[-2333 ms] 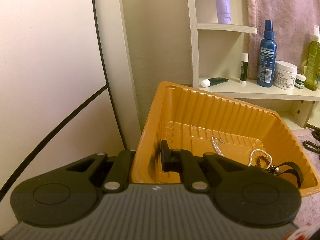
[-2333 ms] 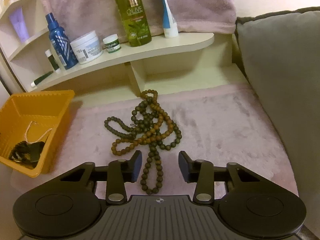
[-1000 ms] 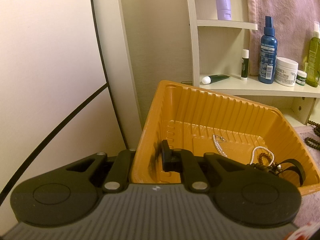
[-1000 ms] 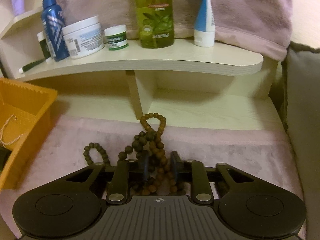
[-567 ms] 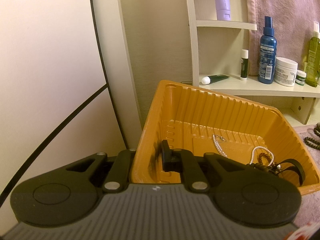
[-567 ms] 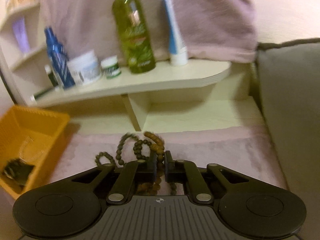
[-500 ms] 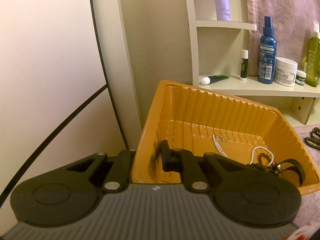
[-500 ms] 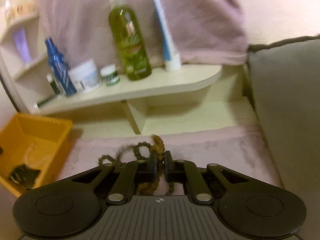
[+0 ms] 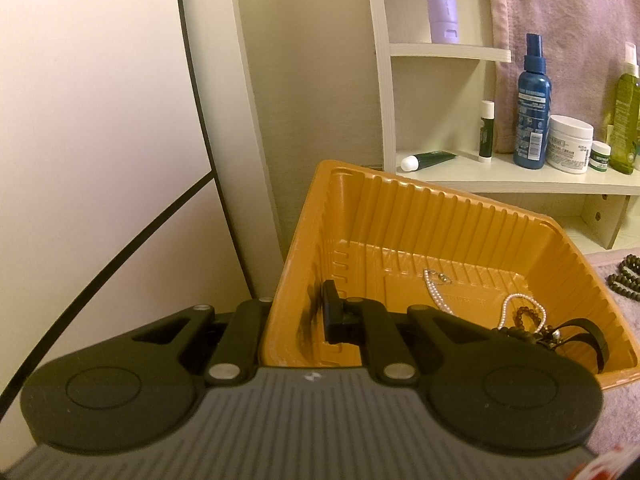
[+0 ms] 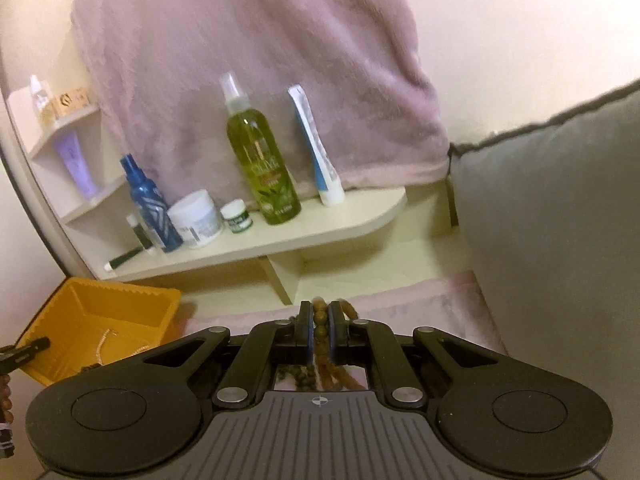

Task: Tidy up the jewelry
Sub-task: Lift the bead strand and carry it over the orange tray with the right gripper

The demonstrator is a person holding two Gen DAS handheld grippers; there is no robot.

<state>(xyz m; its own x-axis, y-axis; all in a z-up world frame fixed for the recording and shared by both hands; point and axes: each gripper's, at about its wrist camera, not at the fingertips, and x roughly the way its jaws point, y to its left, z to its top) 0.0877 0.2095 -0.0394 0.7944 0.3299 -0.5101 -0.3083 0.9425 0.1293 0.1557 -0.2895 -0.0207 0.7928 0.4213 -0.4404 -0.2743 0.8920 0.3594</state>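
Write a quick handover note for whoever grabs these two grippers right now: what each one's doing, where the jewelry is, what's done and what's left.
Left gripper: shut on the near-left wall of the orange tray, steadying it.
Right gripper: shut on the brown bead strands, which hang between and below its fingers, above the pink mat.
Done: a pearl strand, a small brown bead bracelet and a black strap piece already lie in the tray.
Left: carry the bead strands over the tray, which sits to the lower left in the right wrist view, and release. A few dark beads show at the mat's edge in the left wrist view; check whether they belong to the held bunch.
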